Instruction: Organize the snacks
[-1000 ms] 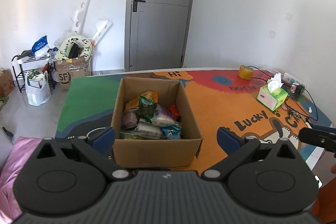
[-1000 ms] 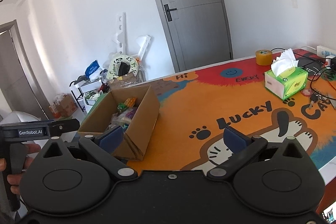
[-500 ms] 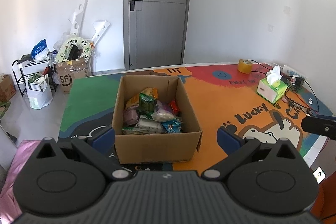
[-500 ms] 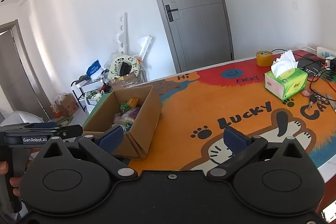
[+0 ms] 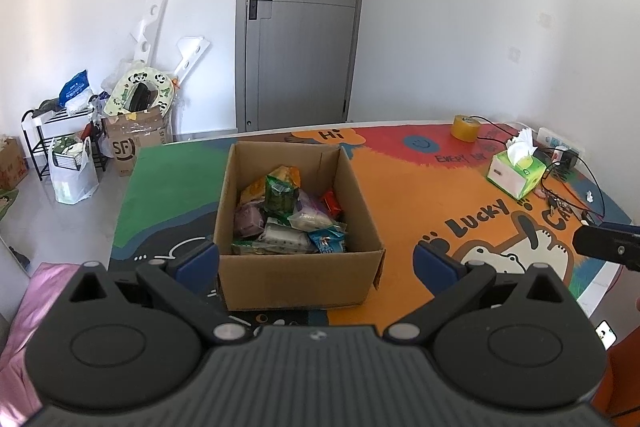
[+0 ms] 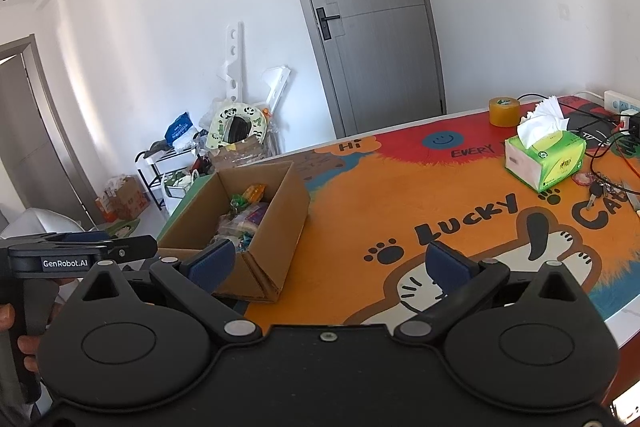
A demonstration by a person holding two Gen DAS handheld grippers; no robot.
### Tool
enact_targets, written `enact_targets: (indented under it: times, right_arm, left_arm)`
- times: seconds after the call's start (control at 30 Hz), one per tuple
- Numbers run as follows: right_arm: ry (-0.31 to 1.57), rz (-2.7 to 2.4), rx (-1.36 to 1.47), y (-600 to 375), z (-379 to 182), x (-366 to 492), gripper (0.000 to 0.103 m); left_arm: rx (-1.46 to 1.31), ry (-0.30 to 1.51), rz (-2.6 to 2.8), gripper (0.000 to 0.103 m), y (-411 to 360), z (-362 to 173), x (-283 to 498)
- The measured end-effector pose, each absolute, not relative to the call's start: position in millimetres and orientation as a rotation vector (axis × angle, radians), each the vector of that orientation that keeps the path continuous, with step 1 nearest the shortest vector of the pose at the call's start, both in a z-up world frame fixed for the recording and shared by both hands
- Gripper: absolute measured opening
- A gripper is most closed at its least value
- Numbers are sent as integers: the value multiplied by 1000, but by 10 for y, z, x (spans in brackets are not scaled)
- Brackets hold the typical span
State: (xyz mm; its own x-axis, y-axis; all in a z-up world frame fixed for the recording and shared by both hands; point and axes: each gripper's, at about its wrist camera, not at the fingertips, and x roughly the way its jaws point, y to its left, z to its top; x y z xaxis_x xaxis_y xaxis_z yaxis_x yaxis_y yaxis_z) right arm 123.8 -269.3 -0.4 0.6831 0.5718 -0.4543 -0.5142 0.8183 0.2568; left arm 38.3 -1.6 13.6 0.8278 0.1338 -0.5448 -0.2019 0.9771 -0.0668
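One cardboard box [image 5: 298, 275] stands on the one cartoon-printed table mat [image 5: 404, 187], straight ahead between the left gripper's [image 5: 316, 261] two blue fingertips [image 5: 198, 261], and it holds a heap of snack packets [image 5: 288, 217], roughly eight to ten, too overlapped to count exactly. Two grippers are in view, the right gripper [image 6: 328, 263] also with two fingertips spread wide. Beyond the right gripper's right finger sit one green tissue box [image 6: 546, 159] and one roll of yellow tape [image 6: 503, 111]; behind everything stands one grey door [image 5: 300, 23].
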Motion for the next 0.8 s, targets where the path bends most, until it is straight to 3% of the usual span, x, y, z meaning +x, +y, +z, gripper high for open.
enact_targets:
  times: [0.8]
  right_arm:
    - [538, 599, 91, -2681, 13, 1218, 103]
  left_arm:
    - [-136, 553, 184, 102, 2, 200, 357]
